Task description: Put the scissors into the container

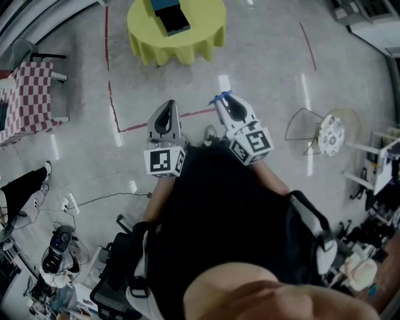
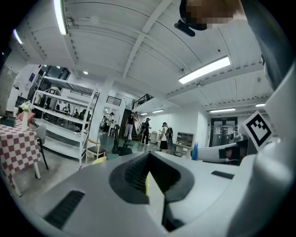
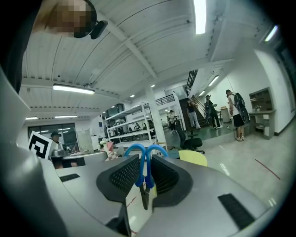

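Blue-handled scissors [image 3: 140, 152] are clamped between the pads of my right gripper [image 3: 145, 172]. Their handle loops stick out past the jaw tips and the blades point back toward the camera. From the head view, the right gripper [image 1: 225, 103] is held at chest height with the blue scissors [image 1: 220, 97] at its tip. My left gripper [image 1: 167, 107] rides beside it, shut and holding nothing [image 2: 148, 172]. A dark blue container [image 1: 170, 15] stands on a round table with a yellow cloth [image 1: 206, 25], far ahead of both grippers.
A red-checked table [image 1: 28, 100] and chair stand at the left. A wire stand with a round disc [image 1: 330, 132] is at the right. Red tape lines [image 1: 112, 100] cross the floor. Cables and gear [image 1: 59, 247] lie at lower left. People [image 2: 163, 136] stand far off.
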Motion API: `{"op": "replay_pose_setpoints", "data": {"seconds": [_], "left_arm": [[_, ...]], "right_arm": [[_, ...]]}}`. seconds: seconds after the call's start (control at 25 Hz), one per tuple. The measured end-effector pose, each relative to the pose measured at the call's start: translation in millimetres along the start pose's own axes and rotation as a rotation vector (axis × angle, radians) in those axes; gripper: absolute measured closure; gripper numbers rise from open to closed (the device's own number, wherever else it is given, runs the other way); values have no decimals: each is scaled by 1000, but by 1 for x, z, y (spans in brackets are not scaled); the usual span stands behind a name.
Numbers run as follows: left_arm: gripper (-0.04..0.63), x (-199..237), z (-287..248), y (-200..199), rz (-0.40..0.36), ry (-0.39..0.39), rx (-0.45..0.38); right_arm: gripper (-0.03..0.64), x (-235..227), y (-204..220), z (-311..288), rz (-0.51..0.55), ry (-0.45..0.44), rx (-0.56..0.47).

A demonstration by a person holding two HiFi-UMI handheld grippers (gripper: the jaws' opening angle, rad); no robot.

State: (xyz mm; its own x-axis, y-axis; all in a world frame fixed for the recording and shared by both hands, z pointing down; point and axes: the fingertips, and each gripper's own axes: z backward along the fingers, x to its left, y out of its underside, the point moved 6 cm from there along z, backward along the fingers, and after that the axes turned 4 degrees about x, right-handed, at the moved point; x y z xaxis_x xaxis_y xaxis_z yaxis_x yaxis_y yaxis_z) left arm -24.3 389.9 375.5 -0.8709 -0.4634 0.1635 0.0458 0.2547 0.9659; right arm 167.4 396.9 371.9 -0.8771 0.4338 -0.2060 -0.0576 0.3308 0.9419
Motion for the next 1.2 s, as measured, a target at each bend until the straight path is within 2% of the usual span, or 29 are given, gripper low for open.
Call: {"op": "replay_pose_setpoints", "data": {"seconds": [0.36,0.64,0.96,1.2], "left_arm": [[598,33,18,9,-15,56,4],[598,52,19,9,1,46,1],[598,69,-13,3,-9,29,-2],[598,88,-59,-11,-20,14,-3]], "right_arm": [[538,34,9,-18,-10,45,-12],[538,43,8,-33,-8,45,-16],[538,23,0,-75,-12,16,-25],[538,-3,-17,-120,-9,-10,-29]]}}
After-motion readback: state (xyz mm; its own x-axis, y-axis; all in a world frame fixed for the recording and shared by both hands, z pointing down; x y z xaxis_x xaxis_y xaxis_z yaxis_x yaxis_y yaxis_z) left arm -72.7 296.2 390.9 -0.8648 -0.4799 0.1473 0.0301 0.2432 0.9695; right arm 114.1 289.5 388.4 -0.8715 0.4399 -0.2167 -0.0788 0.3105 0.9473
